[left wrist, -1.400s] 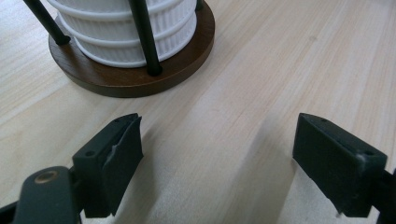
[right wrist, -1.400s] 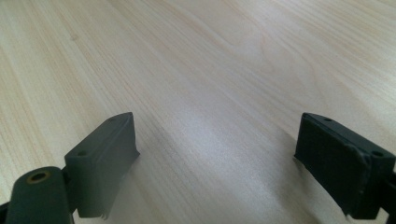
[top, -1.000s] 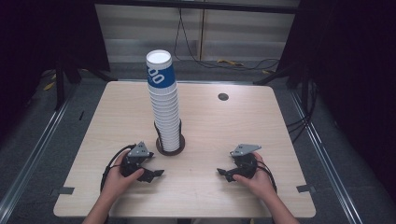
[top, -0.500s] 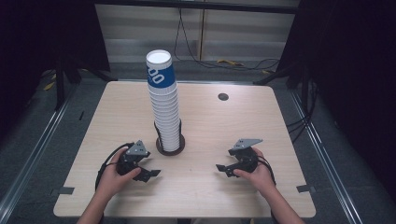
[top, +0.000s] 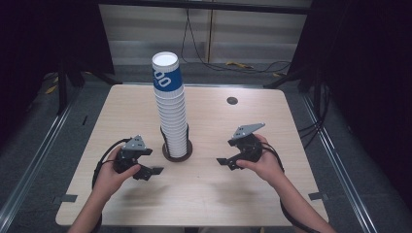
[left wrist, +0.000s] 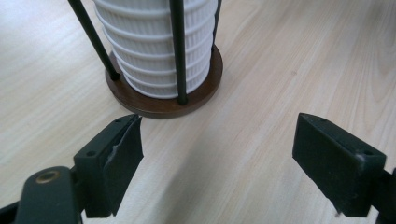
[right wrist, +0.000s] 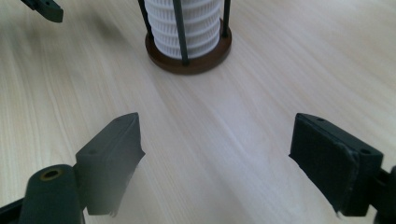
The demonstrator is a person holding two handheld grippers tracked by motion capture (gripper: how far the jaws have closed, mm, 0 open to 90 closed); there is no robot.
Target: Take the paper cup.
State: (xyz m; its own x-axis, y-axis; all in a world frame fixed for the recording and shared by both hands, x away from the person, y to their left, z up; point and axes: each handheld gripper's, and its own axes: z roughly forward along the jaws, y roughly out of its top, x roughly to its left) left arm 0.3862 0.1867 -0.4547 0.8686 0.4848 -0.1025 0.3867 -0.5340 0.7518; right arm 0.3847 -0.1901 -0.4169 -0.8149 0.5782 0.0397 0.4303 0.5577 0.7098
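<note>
Clearly the tall upright cup stack [top: 173, 109], in its holder [top: 177, 151] at table centre, stands between both empty, wide-apart grippers, at two o'clock from the nearer left gripper [top: 151, 171] and ten o'clock from the right gripper [top: 222, 161].

Pale wooden table [top: 209, 194] – grey floor [top: 58, 121], dark surroundings.
</note>
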